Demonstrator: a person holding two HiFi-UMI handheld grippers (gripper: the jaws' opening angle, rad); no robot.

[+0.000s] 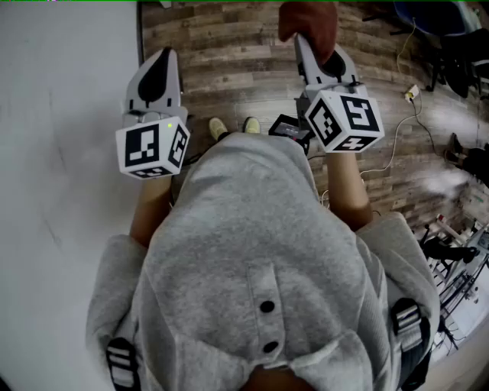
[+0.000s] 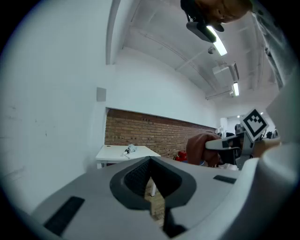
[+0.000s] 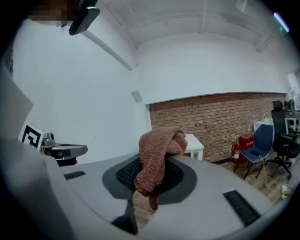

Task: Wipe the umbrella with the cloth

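Observation:
A reddish-brown knitted cloth [image 3: 157, 154] hangs bunched from my right gripper [image 3: 150, 180], whose jaws are shut on it. In the head view the same cloth [image 1: 309, 21] sits at the tip of the right gripper [image 1: 307, 42], held out over the wooden floor. My left gripper [image 1: 162, 57] is level beside it on the left, close to the white wall. In its own view the left gripper [image 2: 151, 180] has its jaws shut with nothing between them, and the cloth [image 2: 201, 147] shows at the right. No umbrella is in any view.
A white wall [image 1: 61, 114] runs along the left. Ahead are a brick wall [image 2: 154, 133] and a white table [image 2: 126, 152]. A fire extinguisher [image 3: 241, 147], a blue chair [image 3: 260, 143] and a black office chair [image 3: 283, 140] stand to the right. Cables [image 1: 409, 114] lie on the floor.

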